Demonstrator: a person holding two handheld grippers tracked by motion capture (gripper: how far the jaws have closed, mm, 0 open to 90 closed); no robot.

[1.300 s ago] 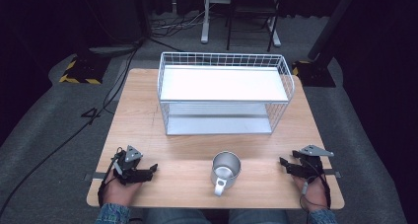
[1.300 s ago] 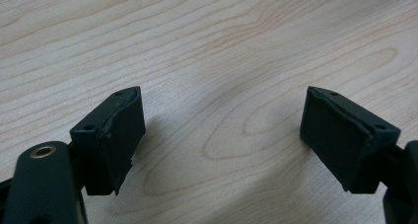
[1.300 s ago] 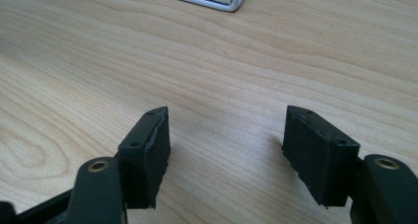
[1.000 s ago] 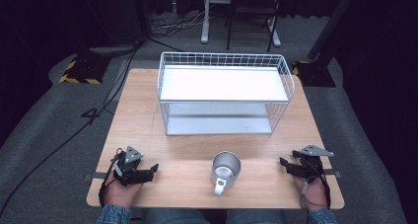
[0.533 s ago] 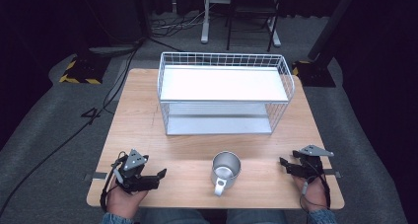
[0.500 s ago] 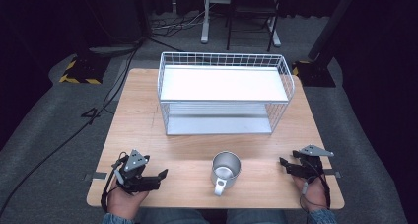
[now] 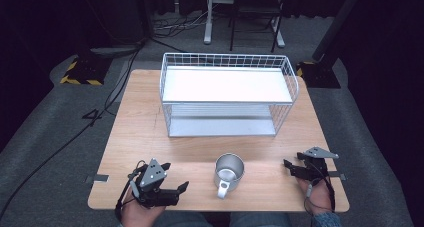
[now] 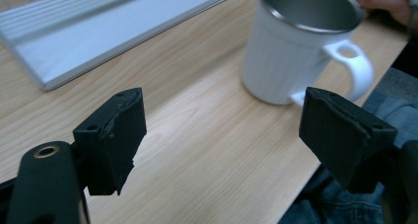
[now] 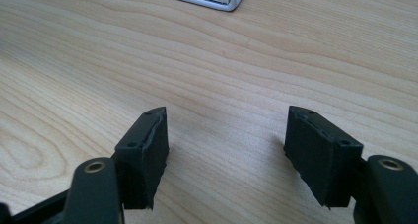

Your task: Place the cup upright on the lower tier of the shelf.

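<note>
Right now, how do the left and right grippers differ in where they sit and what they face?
The left gripper sits at the table's near left edge, turned toward the white mug; the right gripper sits near the right edge. The left gripper view has the mug just ahead of its jaws; the right gripper view faces bare wooden table and a corner of the wire rack. Both have open jaws, nothing between them.

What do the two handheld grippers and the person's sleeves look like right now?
Both the left gripper and the right gripper are black, each topped by a grey three-cornered plate, with two blocky black padded jaws and round brass-coloured eyelets at the base. A thin black cable trails from each. Blue denim-like cuffs show at the wrists.
</note>
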